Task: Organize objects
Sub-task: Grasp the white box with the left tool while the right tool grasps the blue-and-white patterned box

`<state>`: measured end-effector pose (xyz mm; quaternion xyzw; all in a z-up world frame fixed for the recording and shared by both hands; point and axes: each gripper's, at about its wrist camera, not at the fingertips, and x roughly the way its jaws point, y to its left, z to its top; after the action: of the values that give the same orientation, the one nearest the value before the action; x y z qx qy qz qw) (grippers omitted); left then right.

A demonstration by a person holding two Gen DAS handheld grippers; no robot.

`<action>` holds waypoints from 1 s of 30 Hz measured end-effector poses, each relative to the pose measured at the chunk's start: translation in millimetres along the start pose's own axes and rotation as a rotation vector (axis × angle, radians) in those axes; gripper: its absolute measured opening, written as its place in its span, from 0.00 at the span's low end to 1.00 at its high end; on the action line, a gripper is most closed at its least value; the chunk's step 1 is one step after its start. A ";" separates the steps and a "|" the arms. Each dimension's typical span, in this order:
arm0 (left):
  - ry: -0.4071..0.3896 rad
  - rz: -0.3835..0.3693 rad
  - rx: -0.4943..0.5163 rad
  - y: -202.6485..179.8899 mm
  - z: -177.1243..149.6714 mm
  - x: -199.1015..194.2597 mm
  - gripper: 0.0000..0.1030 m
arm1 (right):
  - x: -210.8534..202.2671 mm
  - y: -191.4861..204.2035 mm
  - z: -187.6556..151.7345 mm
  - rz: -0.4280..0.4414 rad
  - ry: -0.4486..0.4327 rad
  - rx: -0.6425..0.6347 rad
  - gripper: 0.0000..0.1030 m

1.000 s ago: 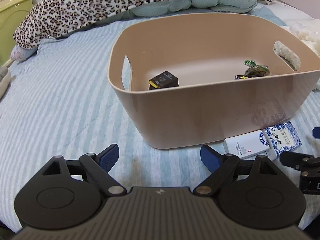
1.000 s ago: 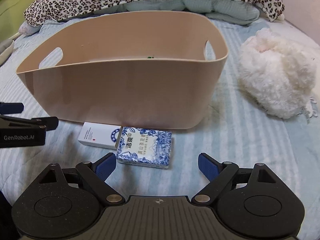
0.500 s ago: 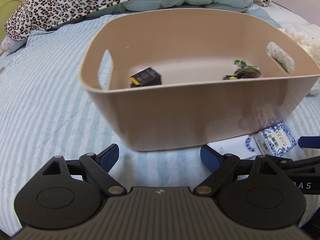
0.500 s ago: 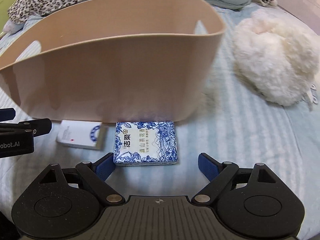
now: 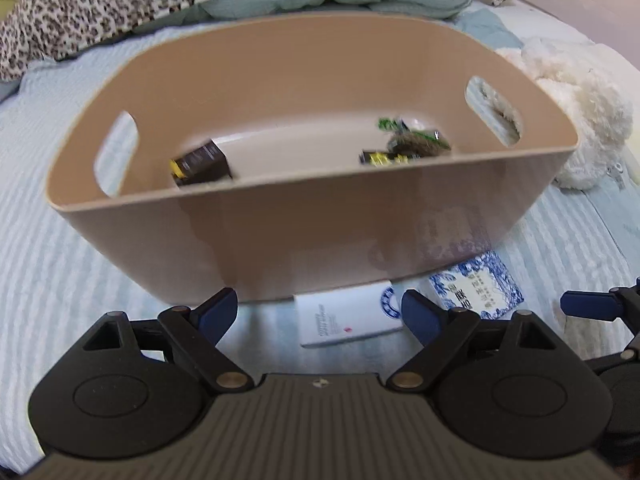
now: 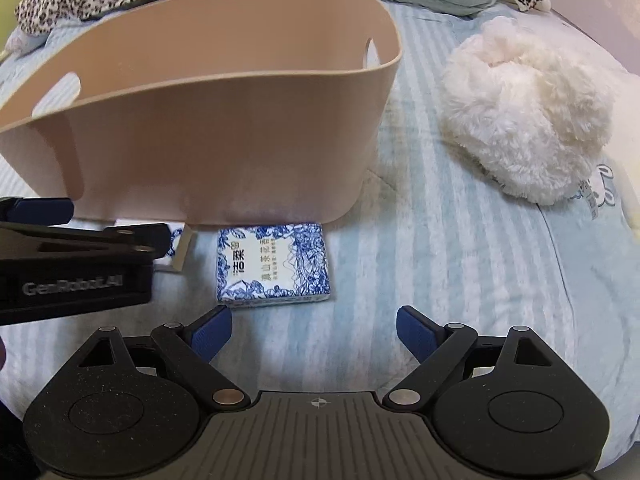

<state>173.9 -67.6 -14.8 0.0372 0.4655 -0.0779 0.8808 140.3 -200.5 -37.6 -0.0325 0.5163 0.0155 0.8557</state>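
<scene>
Both grippers, left (image 5: 318, 312) and right (image 6: 314, 330), jaws open, empty, above the bed (image 6: 460, 240); blue-patterned packet (image 6: 274, 266) and white box (image 5: 348, 320) lie beside the tub (image 5: 280, 232).

1. The left wrist camera is sitting low behind its own tongs (image 5: 318, 314), looking forward and slightly down over the near rim into the beige tub (image 5: 312, 216) on the bed (image 5: 52, 264), close to it.
2. The right wrist camera is looking forward from behind the right tongs (image 6: 314, 330), further right, facing the tub's (image 6: 208, 148) outer wall.
3. Both views are sharing the tub, the blue-patterned pack (image 5: 478, 286) (image 6: 274, 266), the white box (image 5: 348, 318) (image 6: 178, 250) and the fluffy white plush (image 5: 576, 120) (image 6: 528, 120).
</scene>
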 end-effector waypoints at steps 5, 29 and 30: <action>0.062 0.065 -0.015 -4.9 -5.9 22.9 0.87 | 9.1 5.3 -2.0 -0.065 0.007 -0.073 0.88; 0.061 0.013 -0.113 73.6 -22.5 20.0 0.84 | 21.9 -11.0 5.4 0.166 -0.023 0.086 0.99; 0.061 0.009 -0.108 74.4 -22.7 19.4 0.84 | 21.3 -12.2 5.3 0.170 -0.024 0.090 0.99</action>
<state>178.9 6.9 -44.1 -0.0061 0.4956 -0.0475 0.8672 155.7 -212.5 -53.5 0.0498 0.5072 0.0651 0.8579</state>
